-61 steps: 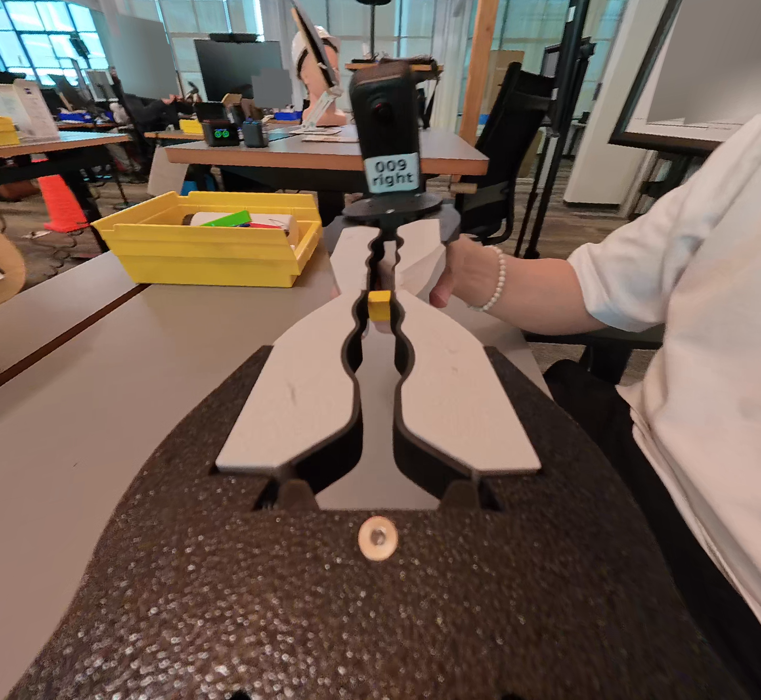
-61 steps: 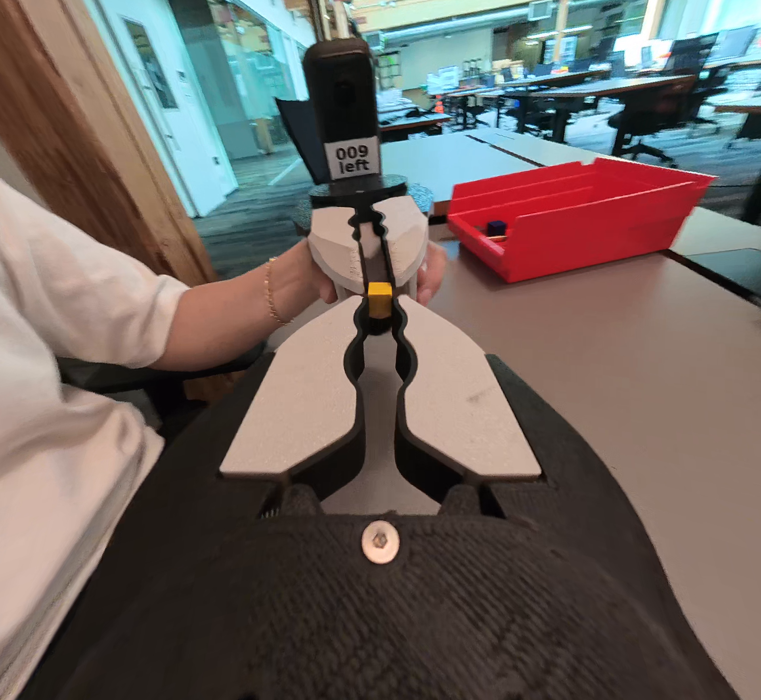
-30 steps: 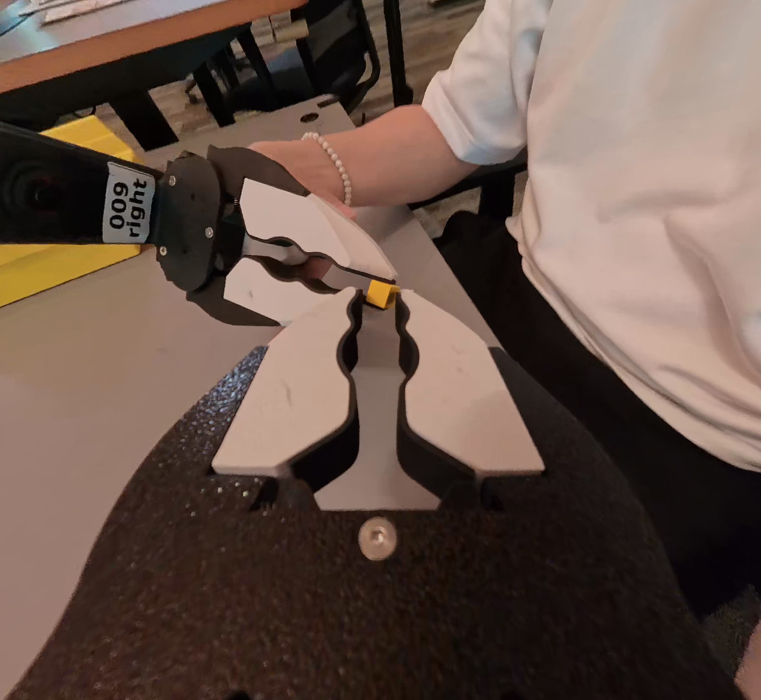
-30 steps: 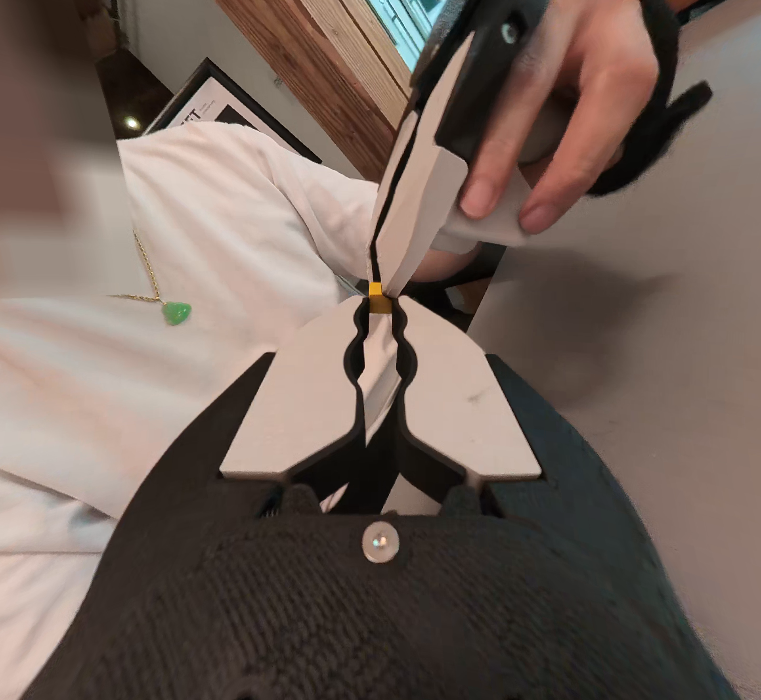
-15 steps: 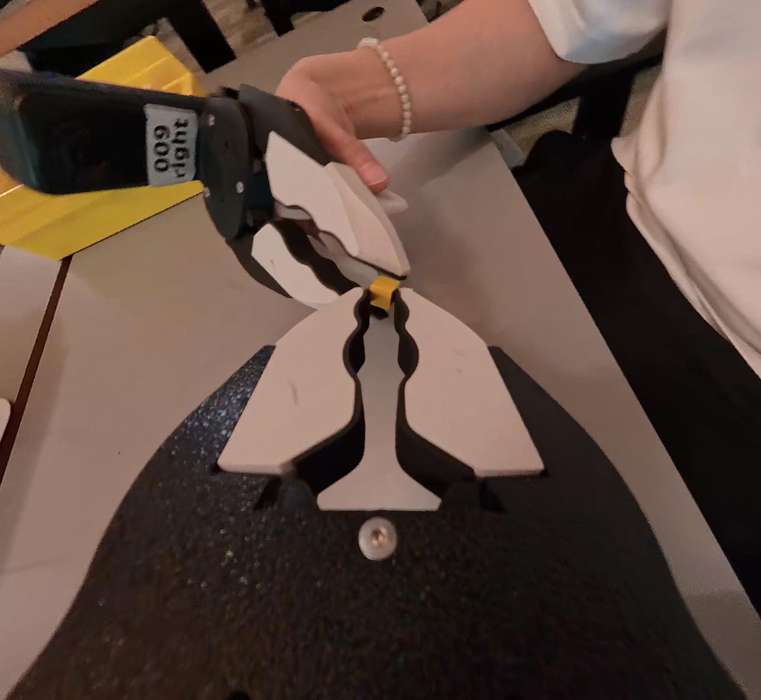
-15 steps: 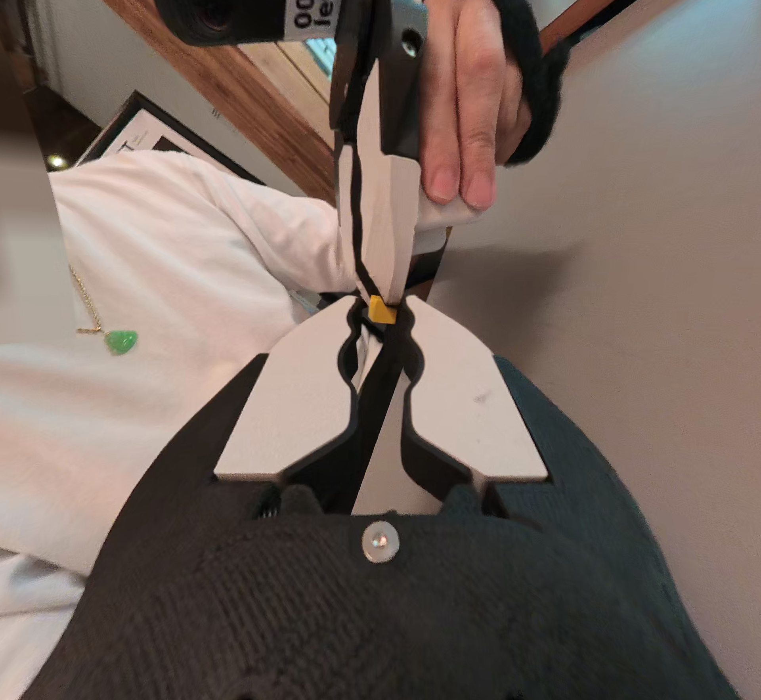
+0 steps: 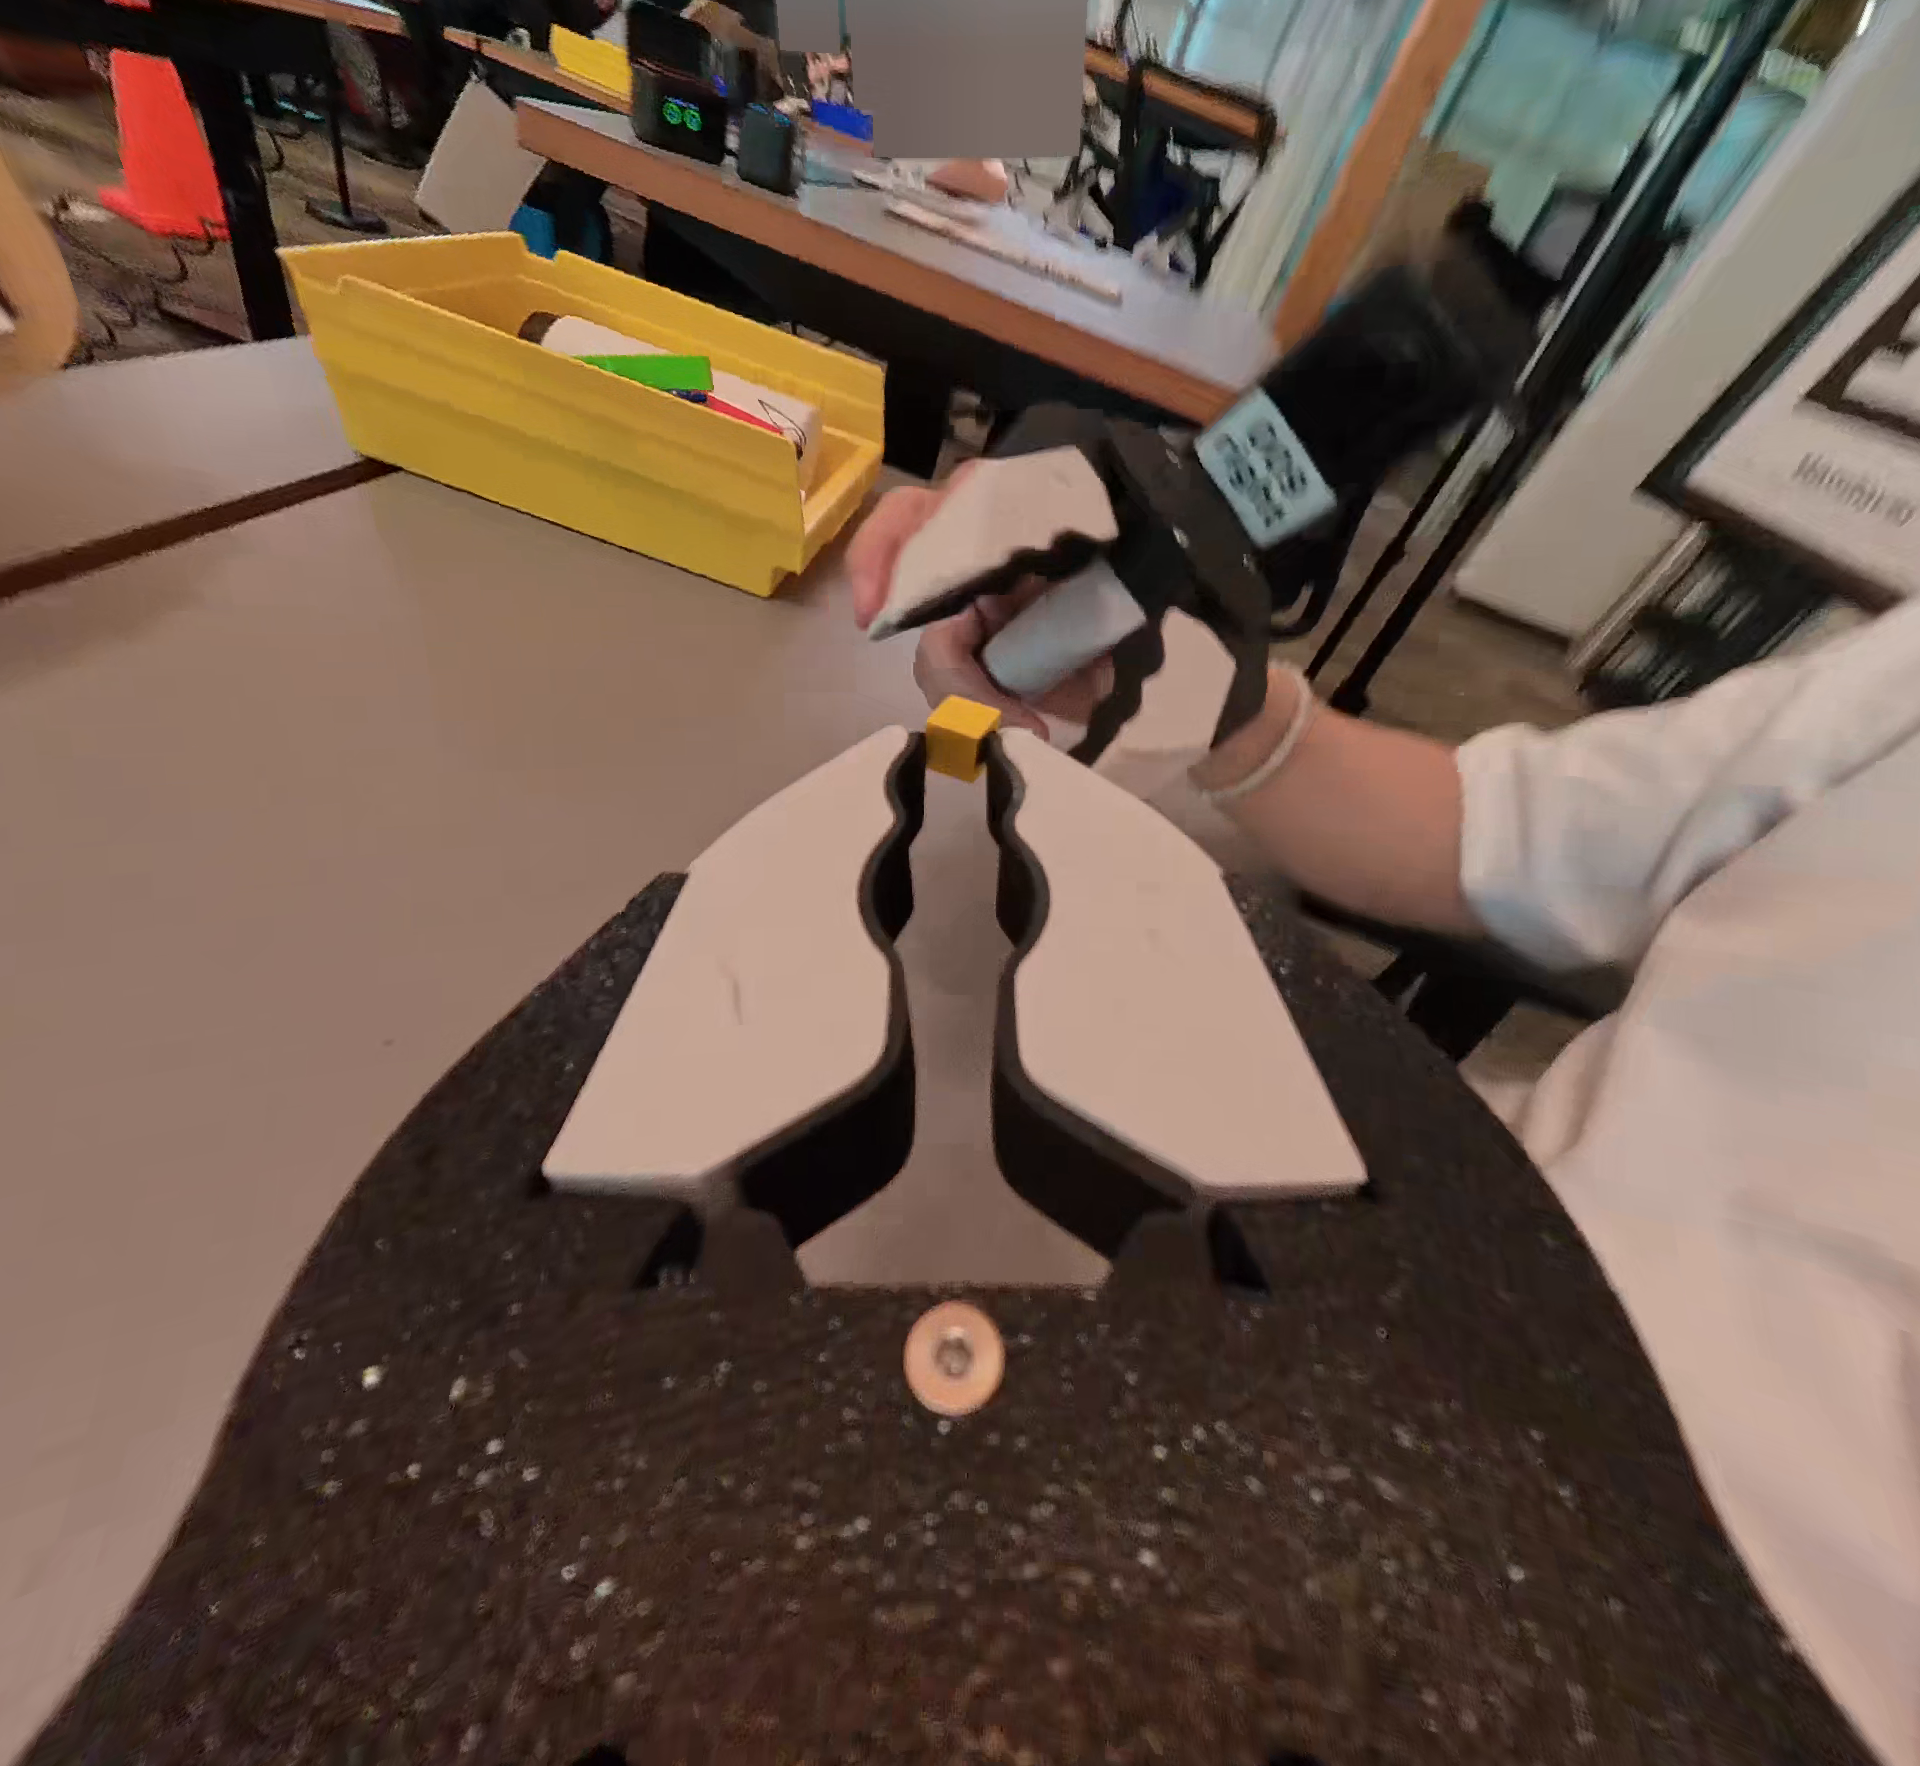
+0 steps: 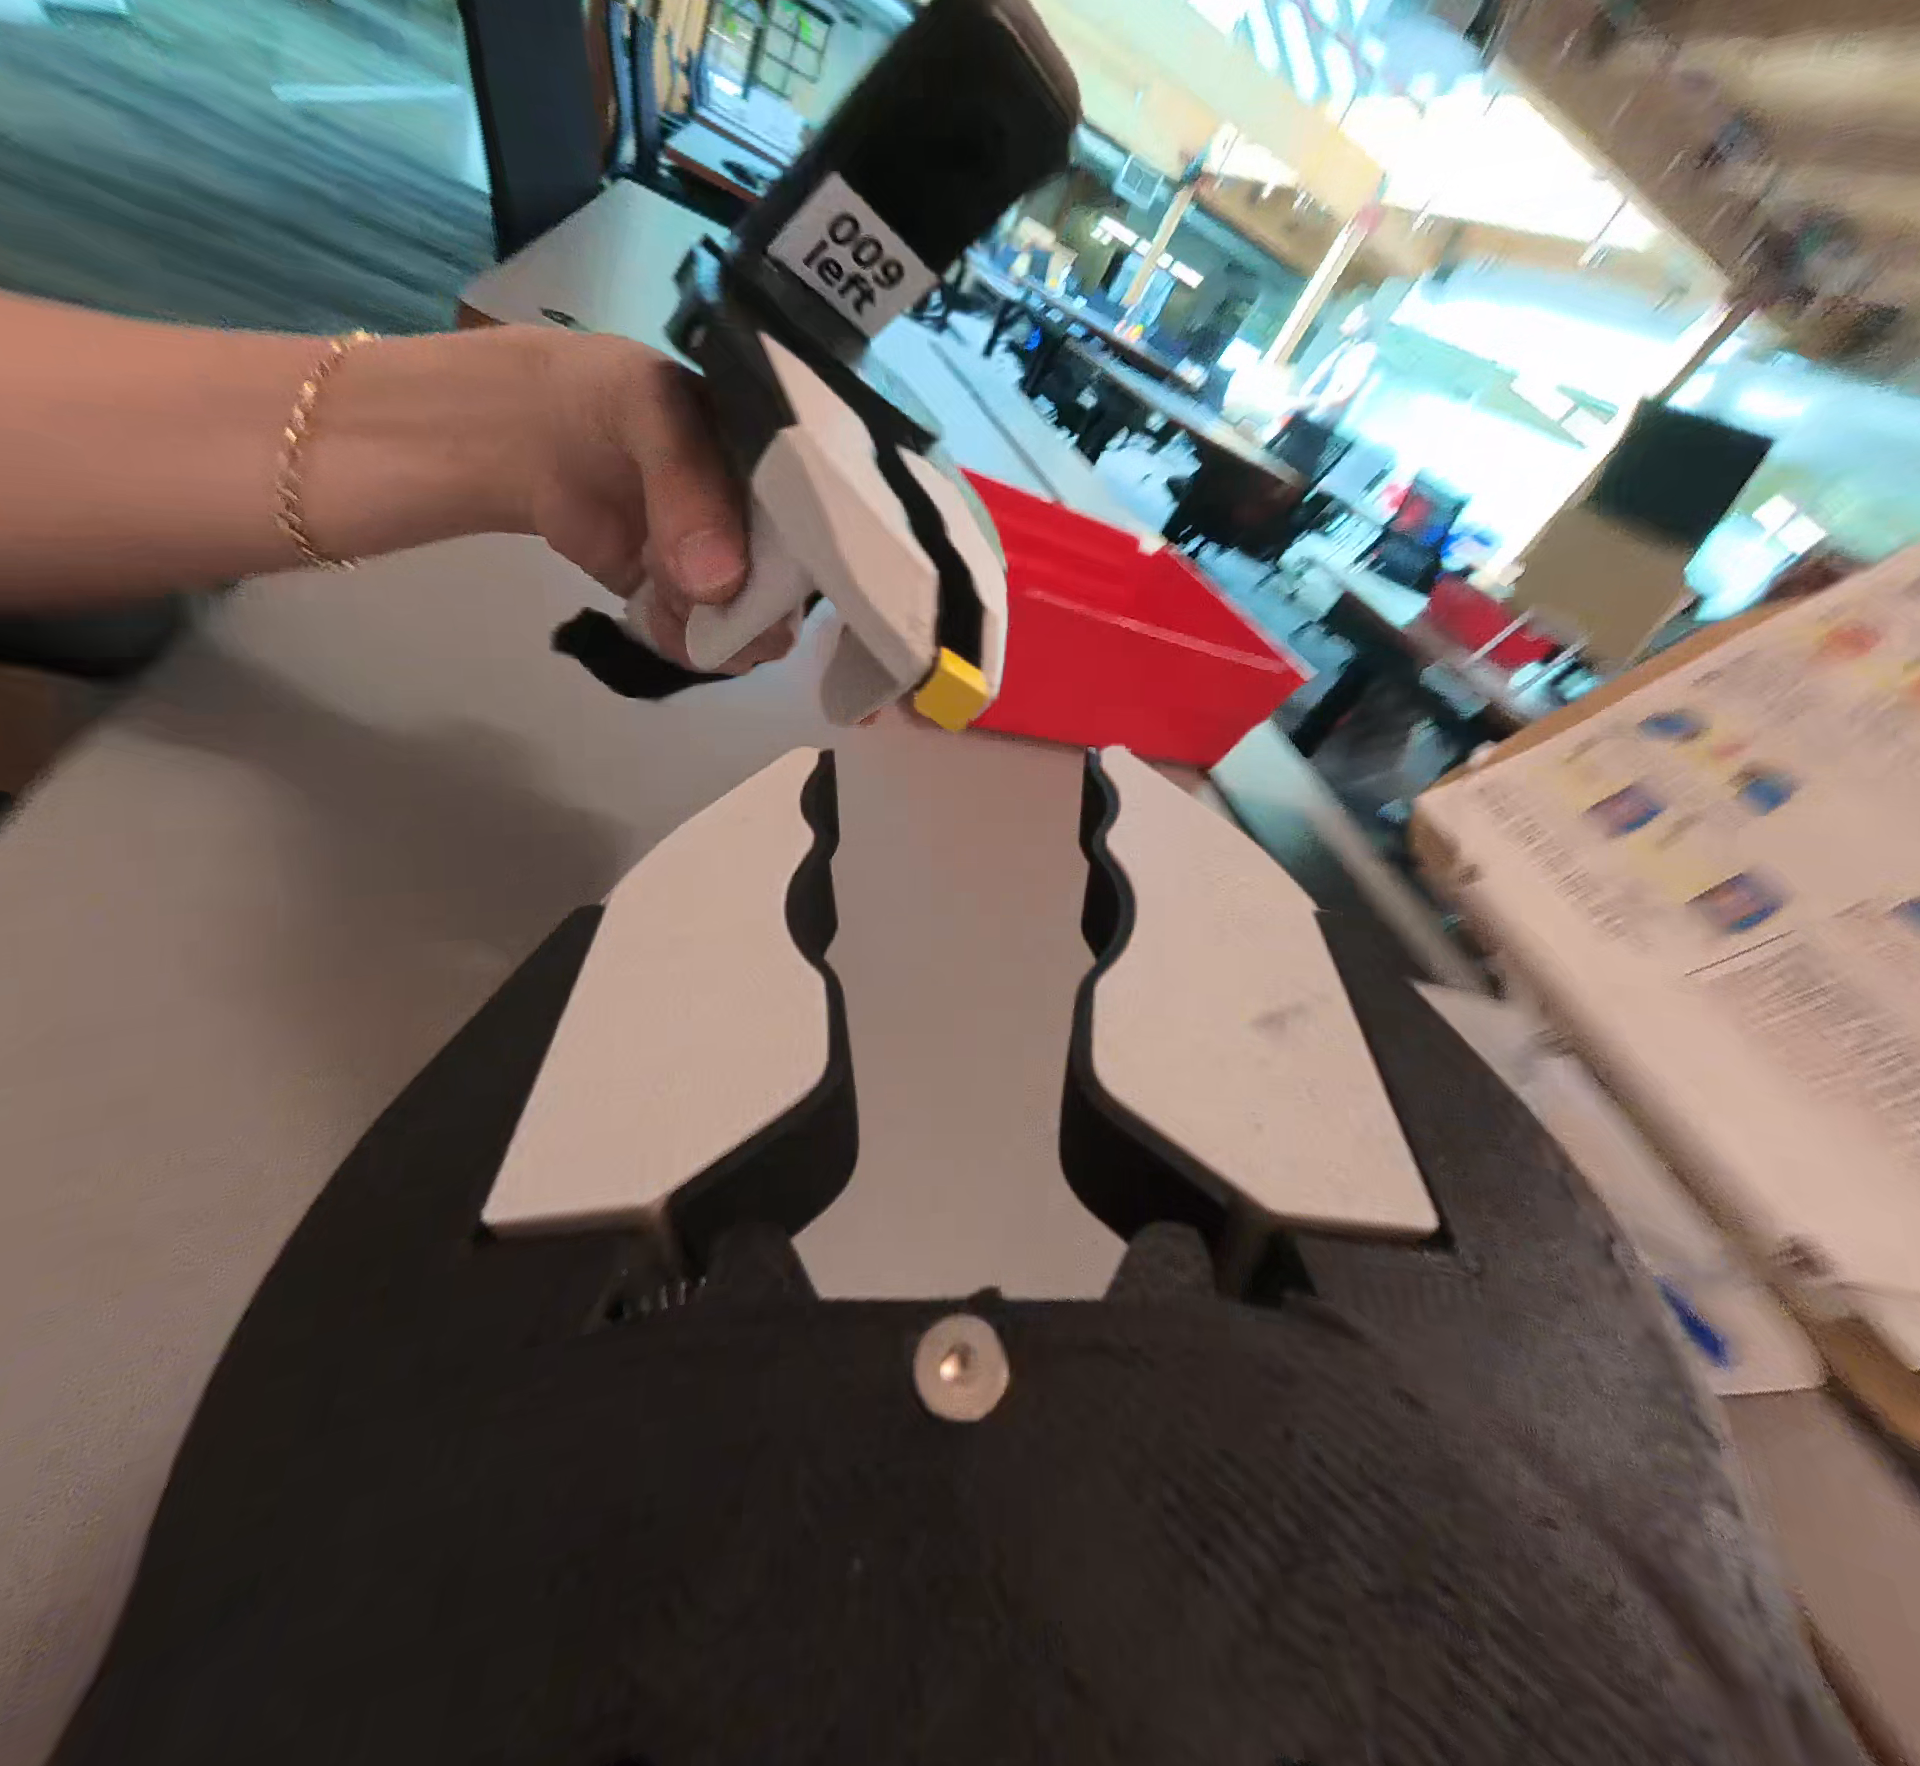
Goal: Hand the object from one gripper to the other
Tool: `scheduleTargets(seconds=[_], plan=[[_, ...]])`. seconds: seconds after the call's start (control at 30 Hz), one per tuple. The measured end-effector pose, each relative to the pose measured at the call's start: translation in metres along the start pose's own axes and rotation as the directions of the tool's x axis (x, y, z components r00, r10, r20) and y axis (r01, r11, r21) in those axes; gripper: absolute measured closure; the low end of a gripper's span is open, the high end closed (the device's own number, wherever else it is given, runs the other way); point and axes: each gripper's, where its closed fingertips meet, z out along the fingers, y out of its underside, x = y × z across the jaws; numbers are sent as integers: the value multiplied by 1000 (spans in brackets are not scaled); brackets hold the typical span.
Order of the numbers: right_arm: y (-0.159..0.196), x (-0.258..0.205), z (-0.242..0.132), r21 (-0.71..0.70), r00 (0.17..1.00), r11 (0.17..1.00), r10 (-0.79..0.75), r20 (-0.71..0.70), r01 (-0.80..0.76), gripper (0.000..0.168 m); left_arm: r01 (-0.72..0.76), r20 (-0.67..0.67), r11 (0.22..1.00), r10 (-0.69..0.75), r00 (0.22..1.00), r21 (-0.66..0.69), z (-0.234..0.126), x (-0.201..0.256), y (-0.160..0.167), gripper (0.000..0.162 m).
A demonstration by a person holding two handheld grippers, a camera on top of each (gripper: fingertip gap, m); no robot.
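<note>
My left claw (image 7: 961, 748) squeezes the yellow block (image 7: 961, 750) at twelve o'clock; my right claw (image 8: 956, 766) is spread wide, empty. Handoff looks done.

The far face of the cube (image 7: 961, 748) is hidden in the left wrist view, and its sides are covered by the left gripper's (image 7: 958, 752) fingertips. The right gripper (image 7: 987, 636) is smeared by motion there, and its lower finger is partly masked by the hand (image 7: 966, 667). The contents of the yellow bin (image 7: 582, 449) are partly hidden by its wall. In the right wrist view the red bin (image 8: 1122, 667) is partly covered, and the box (image 8: 1683, 906) is blurred and cut off by the edge.
</note>
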Motion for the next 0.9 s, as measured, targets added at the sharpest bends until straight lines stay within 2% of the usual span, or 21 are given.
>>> scheduleTargets(seconds=[0.07, 0.17, 0.33, 0.43, 0.63, 0.77, 0.9], plan=[[-4, 1, 0, 13, 991, 992, -125, -44, 126, 126, 67, -21, 997, -67, 998, 23, -1, -1, -3, 151], [-8, -2, 0, 29, 962, 964, -261, -85, 264, 134, 92, 1, 996, -92, 996, 0, -1, -4, 2, 151], [-8, -5, 2, 27, 949, 952, -301, -90, 304, 146, 189, -62, 982, -190, 980, -28, 6, 2, 8, 151], [1, -5, 3, -29, 936, 939, -344, -76, 343, 151, 257, -105, 966, -259, 960, -26, 9, 3, 10, 152], [4, -8, 6, -49, 929, 931, -363, -63, 361, 157, 293, -122, 956, -295, 948, -31, 9, 3, 11, 152], [3, -6, 6, -35, 973, 974, -226, -43, 225, 158, 205, -111, 979, -206, 972, -15, 7, 4, 9, 151], [-4, -4, 0, 52, 994, 994, 97, 58, -100, 158, -82, -7, 995, 83, 997, 50, 2, 3, -3, 144]])
